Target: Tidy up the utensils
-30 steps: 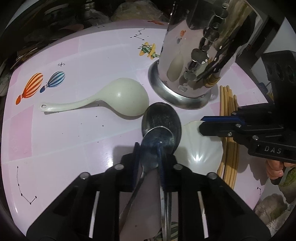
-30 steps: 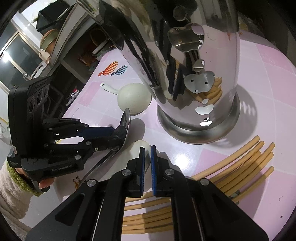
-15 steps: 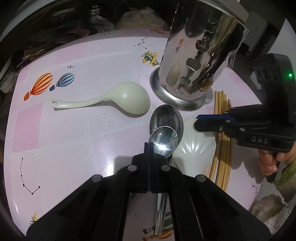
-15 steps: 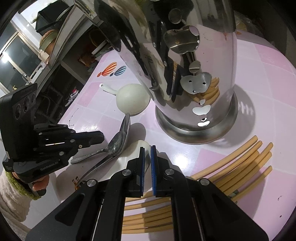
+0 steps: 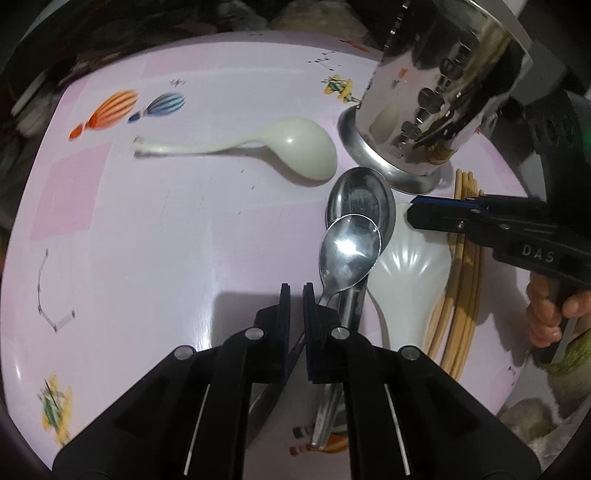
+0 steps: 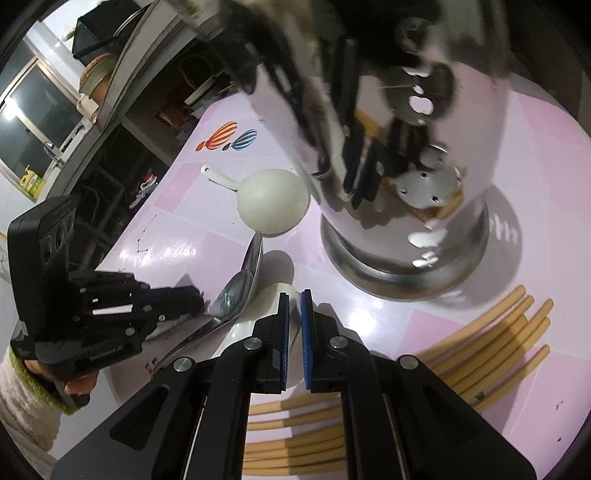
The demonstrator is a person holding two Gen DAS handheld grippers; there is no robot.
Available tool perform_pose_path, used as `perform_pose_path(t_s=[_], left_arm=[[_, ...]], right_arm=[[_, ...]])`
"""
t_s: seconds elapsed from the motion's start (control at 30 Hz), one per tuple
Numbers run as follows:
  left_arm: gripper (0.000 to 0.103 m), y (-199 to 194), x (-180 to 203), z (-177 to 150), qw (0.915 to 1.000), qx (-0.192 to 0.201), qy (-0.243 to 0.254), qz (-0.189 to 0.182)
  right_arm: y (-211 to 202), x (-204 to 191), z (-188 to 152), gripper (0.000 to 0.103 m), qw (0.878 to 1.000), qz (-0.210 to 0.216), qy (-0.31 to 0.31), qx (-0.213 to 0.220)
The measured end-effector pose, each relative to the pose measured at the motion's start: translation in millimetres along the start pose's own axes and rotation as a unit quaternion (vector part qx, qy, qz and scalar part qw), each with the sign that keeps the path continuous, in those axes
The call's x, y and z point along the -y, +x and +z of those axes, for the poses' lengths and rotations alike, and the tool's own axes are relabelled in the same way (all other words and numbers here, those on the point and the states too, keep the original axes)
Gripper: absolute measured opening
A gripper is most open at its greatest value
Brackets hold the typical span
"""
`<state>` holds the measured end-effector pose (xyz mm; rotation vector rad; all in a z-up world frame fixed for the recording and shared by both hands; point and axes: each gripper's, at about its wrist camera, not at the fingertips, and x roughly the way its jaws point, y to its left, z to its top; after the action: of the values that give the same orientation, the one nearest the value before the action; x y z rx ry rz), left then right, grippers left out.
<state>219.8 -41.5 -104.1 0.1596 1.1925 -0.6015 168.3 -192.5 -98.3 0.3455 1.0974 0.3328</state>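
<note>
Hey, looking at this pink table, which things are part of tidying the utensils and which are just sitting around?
Part of the job:
- two metal spoons
- cream ladle
- white shell-shaped scoop
- bamboo chopsticks
- steel utensil holder

Just lying about:
- black case on the shelf
- green-labelled bottle by the window
- pink tablecloth

A pink and white table with balloon pictures is holding everything. A white ladle is lying upside down in the upper middle of the left wrist view. A shiny metal holder is standing at the upper right. Two metal spoons are lying stacked below it in the middle. A white scoop is lying just right of the spoons. Yellow chopsticks are lying in a bunch at the right.
</note>
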Motion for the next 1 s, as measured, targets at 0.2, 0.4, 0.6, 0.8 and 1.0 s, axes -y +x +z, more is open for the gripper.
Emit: perform_pose_path(t_s=[0.2,0.4,0.6,0.8,1.0], left_arm=[[0.006,-6.8,-9.1,-22.2,0.9971,0.006,-0.067,-0.034],[0.008,-12.7,-9.9,-52.2,0.9893,0.015,-0.122,-0.079],[0.028,-17.4,-3.9,-70.9,0.9837,0.034,-0.132,-0.118],[0.051,-31.7,3.0,-54.4,0.9911,0.076,-0.080,-0.075],[0.054,-19.1,-6.7,-23.8,0.9921,0.083,-0.066,-0.066]], right_arm=[[4.6,-10.0,4.8,0.007,1.000,-0.004,-0.009,0.002],[8.0,-11.3,7.2,0.007,1.000,-0.005,-0.014,0.003],[5.8,-9.9,6.1,0.007,1.000,-0.009,-0.016,0.003],[2.3,-7.1,1.7,0.007,1.000,-0.012,-0.012,0.006],[1.4,-1.9,0.3,0.007,1.000,-0.006,-0.003,0.006]])
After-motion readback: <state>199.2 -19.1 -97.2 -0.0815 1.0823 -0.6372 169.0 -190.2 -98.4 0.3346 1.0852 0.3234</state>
